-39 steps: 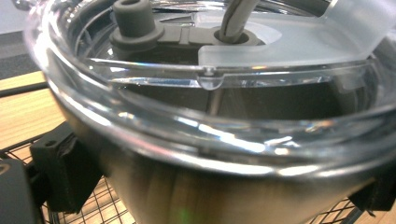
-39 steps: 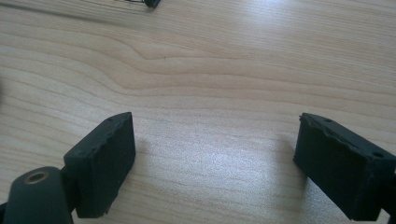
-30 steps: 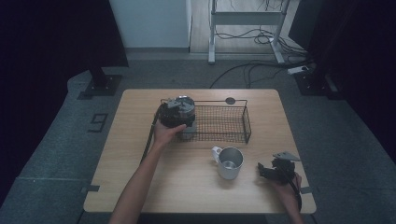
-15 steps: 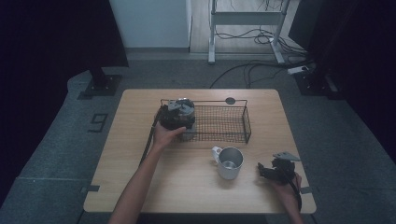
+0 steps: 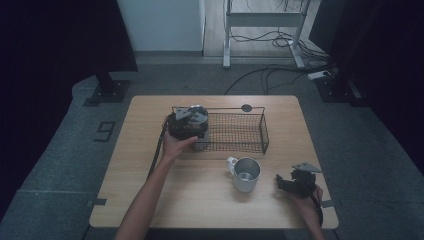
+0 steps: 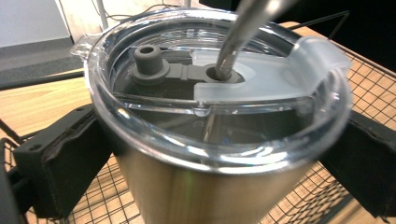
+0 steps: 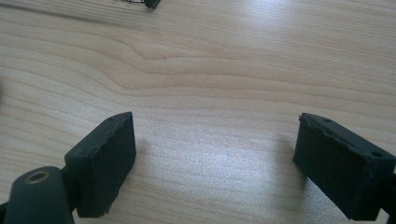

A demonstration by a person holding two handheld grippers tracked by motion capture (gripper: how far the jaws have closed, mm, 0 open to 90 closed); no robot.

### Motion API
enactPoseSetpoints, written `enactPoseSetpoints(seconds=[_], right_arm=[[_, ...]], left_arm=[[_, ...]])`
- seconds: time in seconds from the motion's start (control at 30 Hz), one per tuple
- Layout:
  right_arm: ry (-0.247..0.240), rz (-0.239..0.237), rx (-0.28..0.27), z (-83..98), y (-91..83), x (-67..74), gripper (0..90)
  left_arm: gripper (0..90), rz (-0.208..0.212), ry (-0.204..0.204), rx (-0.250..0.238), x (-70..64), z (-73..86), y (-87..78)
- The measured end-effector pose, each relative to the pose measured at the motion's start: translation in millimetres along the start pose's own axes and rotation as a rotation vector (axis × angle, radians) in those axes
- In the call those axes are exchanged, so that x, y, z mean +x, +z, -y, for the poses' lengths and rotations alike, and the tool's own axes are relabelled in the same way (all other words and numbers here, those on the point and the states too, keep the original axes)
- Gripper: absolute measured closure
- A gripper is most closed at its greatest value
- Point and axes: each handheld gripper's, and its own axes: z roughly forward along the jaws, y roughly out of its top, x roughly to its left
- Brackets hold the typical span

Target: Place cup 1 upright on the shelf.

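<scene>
Steel tumbler (image 6: pixel 219 186) in the wire basket (image 5: pixel 235 132), left gripper (image 5: pixel 187 122) letting go.
Its jaws have just been opening, tumbler between them; right gripper (image 5: pixel 295 182) released, unmoved, beside the basket.

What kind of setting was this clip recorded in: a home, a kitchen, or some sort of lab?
Most likely a lab or recording studio, not a home. A lone wooden table stands on grey carpet, dark curtains hang at both sides, and loose cables run across the floor behind it near a metal stand.
</scene>
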Motion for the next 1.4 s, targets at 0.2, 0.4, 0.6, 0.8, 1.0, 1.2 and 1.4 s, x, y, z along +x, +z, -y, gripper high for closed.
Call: enactPoseSetpoints(seconds=[0.2,0.4,0.6,0.8,1.0,1.2,1.4], right_arm=[[0.0,0.0,0.0,0.0,0.0,0.0,12.4],[0.002,0.0,0.0,0.0,0.0,0.1,12.4],[0.002,0.0,-0.001,0.0,0.1,0.1,12.4],[0.002,0.0,-0.001,-0.1,0.1,0.1,12.4],[0.002,0.0,-0.001,0.0,0.1,0.1,12.4],[0.002,0.0,-0.001,-0.1,0.1,0.1,12.4],[0.003,0.0,-0.001,-0.1,0.1,0.0,12.5]], left_arm=[[0.0,-0.004,-0.004,-0.012,1.5,4.6,-8.6],[0.0,0.006,-0.002,-0.025,1.5,8.5,-17.2],[0.0,0.014,0.001,-0.035,0.0,11.6,-26.5],[0.5,0.026,0.005,-0.04,-2.5,14.8,-35.3],[1.7,0.039,0.021,-0.053,-7.7,19.2,-46.6],[2.6,0.069,0.021,-0.057,-12.5,24.2,-58.8],[4.8,0.078,0.005,-0.055,-15.8,35.7,-72.3]])
